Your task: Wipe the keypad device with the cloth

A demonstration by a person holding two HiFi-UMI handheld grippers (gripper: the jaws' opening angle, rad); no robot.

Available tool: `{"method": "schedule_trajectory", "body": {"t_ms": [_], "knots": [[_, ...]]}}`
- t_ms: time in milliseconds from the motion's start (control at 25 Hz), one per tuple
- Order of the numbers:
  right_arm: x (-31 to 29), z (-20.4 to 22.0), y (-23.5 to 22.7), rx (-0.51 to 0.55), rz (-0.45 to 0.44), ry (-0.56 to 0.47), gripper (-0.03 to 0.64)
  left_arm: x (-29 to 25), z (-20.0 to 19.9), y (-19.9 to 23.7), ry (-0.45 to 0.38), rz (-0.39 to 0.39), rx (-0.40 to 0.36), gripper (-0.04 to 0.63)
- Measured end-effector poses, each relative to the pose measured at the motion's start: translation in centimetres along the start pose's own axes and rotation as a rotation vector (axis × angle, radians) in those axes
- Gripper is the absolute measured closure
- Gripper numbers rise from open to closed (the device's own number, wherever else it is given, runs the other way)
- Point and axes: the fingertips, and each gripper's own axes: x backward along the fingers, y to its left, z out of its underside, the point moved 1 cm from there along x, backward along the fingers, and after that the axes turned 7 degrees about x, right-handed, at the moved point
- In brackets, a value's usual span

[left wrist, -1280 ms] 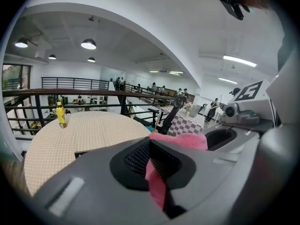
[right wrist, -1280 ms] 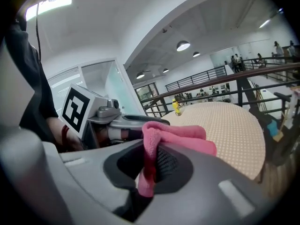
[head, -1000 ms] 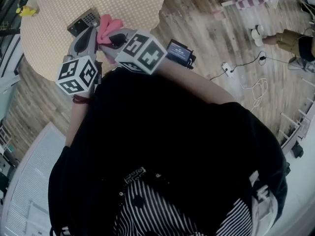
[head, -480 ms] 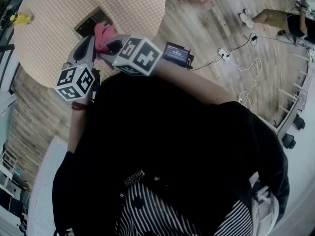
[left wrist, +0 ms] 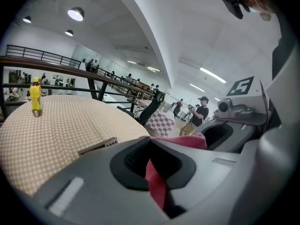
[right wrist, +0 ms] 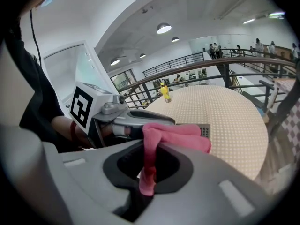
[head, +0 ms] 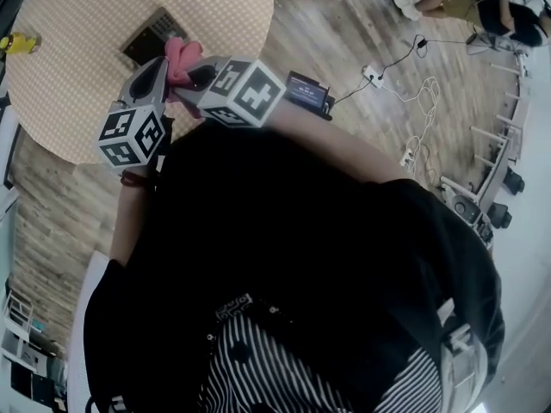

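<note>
The keypad device [head: 153,34] lies flat on the round table [head: 77,101], dark with a grey key block. Just short of it the pink cloth [head: 181,56] hangs between both grippers above the table's near edge. My left gripper [head: 157,69] is shut on one end of the cloth [left wrist: 157,184]. Shut on the other end [right wrist: 149,168] is my right gripper [head: 195,74], with the cloth's bunched part in front of its jaws. The device's edge [left wrist: 98,145] shows past the left jaws, and its keys [right wrist: 205,131] peek out behind the cloth.
A small yellow bottle [head: 17,41] stands at the table's far left rim. A black box with a screen [head: 306,91] sits by my right forearm. Cables and a power strip [head: 374,72] lie on the wooden floor to the right, where a person [head: 465,5] stands.
The head view has swung, so the table sits a little differently in frame. Both grippers still hold the pink cloth close to the keypad device; their places relative to it have barely shifted.
</note>
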Motion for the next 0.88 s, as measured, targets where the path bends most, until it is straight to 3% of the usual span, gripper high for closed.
{"method": "schedule_trajectory", "body": {"t_ms": [440,880], "knots": [[-4.4,-3.3,0.0,0.094,-0.125,0.024,0.584,2.1,-1.6,5.4,-0.028,-0.123,0.046,0.597],[-7.0,-3.8,-3.1,0.038,-0.204,0.031,0.586,-0.4,-1.8,8.7,0.035,-0.179,0.084,0.597]]}}
